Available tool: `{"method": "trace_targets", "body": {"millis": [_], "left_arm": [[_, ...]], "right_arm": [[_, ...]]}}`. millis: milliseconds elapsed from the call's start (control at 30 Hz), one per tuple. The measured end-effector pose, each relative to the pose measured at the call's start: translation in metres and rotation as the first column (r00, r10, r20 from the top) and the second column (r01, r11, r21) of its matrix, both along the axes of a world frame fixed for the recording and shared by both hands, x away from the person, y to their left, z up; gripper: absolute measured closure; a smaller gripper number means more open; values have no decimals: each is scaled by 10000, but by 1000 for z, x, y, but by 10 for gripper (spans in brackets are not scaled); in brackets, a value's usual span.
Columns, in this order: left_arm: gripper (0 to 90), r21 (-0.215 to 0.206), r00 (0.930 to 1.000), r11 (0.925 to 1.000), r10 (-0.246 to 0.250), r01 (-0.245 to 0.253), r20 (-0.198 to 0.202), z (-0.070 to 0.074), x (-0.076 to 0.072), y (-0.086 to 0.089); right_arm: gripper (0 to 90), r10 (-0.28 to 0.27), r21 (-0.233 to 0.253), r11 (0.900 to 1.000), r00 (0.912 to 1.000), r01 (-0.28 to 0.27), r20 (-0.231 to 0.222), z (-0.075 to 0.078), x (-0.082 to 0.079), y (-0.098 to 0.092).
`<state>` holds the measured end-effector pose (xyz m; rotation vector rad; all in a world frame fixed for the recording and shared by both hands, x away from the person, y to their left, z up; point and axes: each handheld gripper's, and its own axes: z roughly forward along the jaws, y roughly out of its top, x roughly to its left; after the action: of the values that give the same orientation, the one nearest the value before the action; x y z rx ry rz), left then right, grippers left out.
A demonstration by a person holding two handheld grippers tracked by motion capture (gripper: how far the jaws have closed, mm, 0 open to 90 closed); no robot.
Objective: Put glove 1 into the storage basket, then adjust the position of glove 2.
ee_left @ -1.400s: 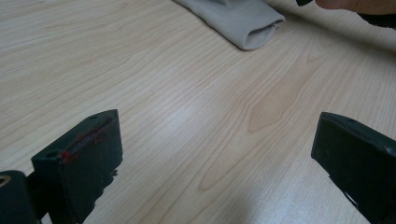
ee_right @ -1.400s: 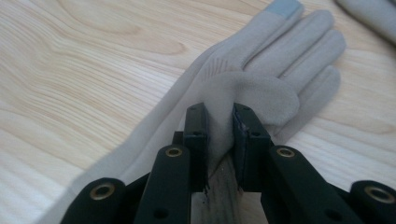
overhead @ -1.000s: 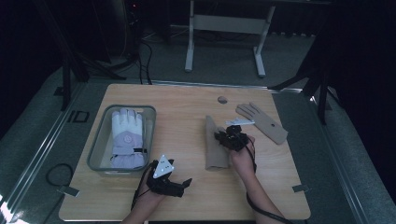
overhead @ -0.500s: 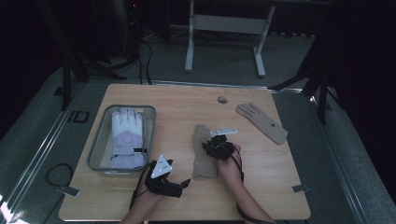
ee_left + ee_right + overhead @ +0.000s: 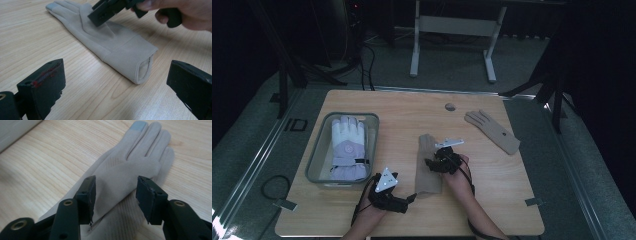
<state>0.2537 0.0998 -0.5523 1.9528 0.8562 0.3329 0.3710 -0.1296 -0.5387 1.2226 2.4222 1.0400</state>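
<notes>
A beige glove [image 5: 429, 167] [image 5: 112, 45] [image 5: 130, 170] lies flat on the wooden table, fingers pointing away from me and its cuff opening toward my left gripper. My right gripper [image 5: 435, 163] [image 5: 116, 187] [image 5: 107, 11] is open, its jaws down on the glove's palm with fabric between them. My left gripper [image 5: 411, 200] [image 5: 117, 82] is open wide just short of the cuff, holding nothing. A matching beige glove [image 5: 492, 131] lies at the back right.
A clear bin [image 5: 317, 155] at the left holds a white and lavender winter glove [image 5: 348, 147]. A small round object [image 5: 450, 106] sits near the table's far edge. A white desk frame [image 5: 452, 25] stands on the floor beyond the table.
My right gripper has moved left and toward me, and the beige glove came with it, ending close to my left gripper. The left gripper has stayed put.
</notes>
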Motion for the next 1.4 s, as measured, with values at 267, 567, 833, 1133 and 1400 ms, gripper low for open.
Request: {"method": "trace_targets", "body": {"millis": [267,567,833,1133,1400], "left_arm": [[21,-44,10000,10000,-17,17,75,0,0,1],[21,-131,10000,9999,-6,6,27,-1,1,2],[21,-176,10000,9998,-81,81,-11,-1,0,0],[25,-277,9999,9995,-162,162,-7,1,0,0],[25,-304,9999,9994,-136,137,47,0,0,-1]], "right_arm": [[457,418,333,9985,9984,-431,379,23,-2,-21],[517,305,402,9986,9952,-344,930,35,2,-80],[558,-874,144,9962,9858,862,1431,38,20,-144],[584,-2149,7,9761,9637,2175,1585,33,50,-194],[578,-3149,-321,9460,9379,3226,1458,22,81,-216]]}}
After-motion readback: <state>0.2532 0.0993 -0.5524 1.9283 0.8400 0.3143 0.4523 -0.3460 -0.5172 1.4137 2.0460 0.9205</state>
